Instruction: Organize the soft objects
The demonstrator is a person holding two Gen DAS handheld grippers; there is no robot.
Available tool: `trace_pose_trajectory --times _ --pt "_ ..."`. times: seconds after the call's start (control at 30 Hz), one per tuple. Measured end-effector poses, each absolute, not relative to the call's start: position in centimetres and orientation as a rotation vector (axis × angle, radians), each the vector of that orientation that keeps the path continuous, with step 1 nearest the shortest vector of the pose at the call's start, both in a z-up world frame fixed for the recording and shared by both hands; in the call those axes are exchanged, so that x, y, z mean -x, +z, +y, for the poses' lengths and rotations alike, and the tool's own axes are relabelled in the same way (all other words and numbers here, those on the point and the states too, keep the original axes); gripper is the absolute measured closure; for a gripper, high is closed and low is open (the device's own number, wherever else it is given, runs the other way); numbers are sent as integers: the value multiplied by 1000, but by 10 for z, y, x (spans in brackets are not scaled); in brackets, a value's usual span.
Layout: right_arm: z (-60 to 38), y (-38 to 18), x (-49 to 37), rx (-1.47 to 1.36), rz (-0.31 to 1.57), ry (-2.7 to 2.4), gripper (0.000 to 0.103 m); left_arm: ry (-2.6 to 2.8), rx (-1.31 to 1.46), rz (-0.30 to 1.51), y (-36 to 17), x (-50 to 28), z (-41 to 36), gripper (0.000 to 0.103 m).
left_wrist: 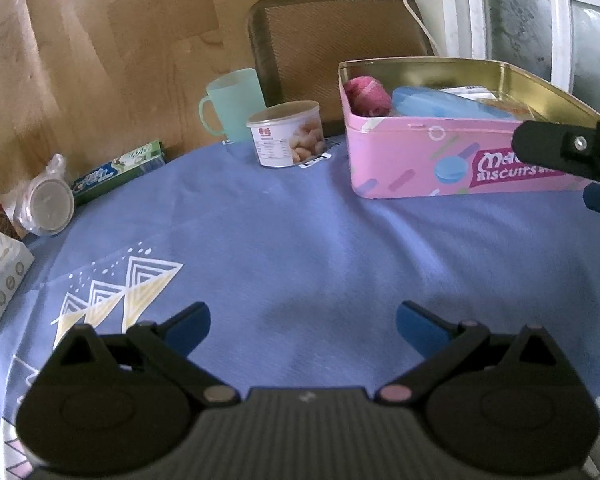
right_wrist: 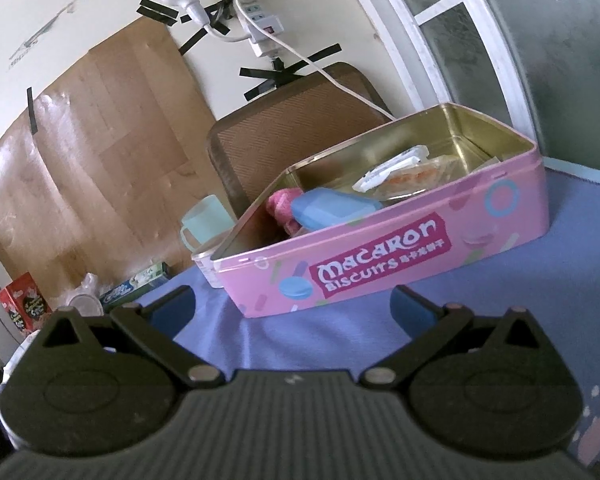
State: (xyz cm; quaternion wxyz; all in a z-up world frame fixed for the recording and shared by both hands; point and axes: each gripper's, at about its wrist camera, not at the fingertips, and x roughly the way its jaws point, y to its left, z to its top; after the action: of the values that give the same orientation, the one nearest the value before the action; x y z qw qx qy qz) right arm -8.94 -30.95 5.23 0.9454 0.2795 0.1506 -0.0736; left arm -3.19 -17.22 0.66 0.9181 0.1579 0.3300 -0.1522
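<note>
- Both my jaws stand apart, gripping nothing.
- Ahead of them, the pink tin [right_wrist: 379, 248] already holds a pink cloth [right_wrist: 282, 204] and blue pouch [right_wrist: 327, 208].
- I judge the sorting nearly done.

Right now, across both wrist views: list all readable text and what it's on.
"MACARON BISCUITS": pink tin, front wall; the small characters beside it are too blurred to read.
Can of nuts: label print too small to read.
Green-blue box: script logo blurred.
Red carton: print blurred.
White box: print illegible.
</note>
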Motion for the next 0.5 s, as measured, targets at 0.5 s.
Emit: trace_pose_trajectory --times 0.5 --pt "-311 51 90 -576 309 -145 0 -323 -336 683 5 34 -174 0"
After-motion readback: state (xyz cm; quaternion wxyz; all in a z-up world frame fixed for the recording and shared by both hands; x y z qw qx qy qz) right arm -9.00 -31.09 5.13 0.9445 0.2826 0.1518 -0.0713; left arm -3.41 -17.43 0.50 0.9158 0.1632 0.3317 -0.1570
